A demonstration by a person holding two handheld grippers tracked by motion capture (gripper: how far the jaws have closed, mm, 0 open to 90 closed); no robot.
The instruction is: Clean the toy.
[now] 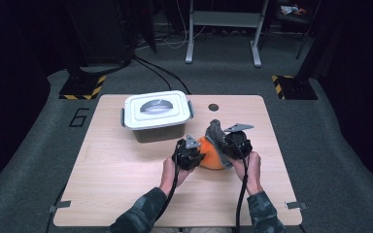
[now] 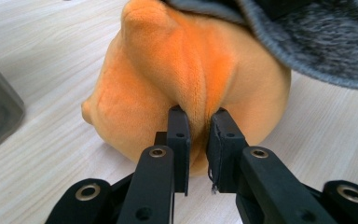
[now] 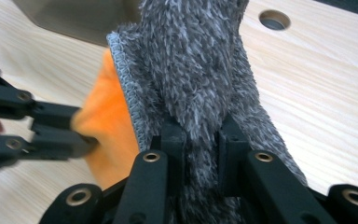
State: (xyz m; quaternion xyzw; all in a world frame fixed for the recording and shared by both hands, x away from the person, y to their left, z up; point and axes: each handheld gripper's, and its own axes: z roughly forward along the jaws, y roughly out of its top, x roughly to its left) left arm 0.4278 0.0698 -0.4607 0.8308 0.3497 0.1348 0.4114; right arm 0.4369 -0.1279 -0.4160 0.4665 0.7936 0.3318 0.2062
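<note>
At mid-tabletop [image 1: 126, 179], near a lidded bin [image 1: 158, 115]: orange plush toy [image 2: 177, 79], pinched by the left tool [image 2: 199, 122]; grey fuzzy cloth [image 3: 200, 70], clenched in the right tool [image 3: 204, 135], draped over it. Risk: opposing pulls could slip the soft plush free.

- Orange plush toy [image 2: 168, 79]: soft, rounded, resting on the wooden surface [image 1: 121, 170], a fold of its fabric pinched.
- Grey fuzzy cloth [image 3: 200, 70]: draped over the toy's top, one part lifted upward.
</note>
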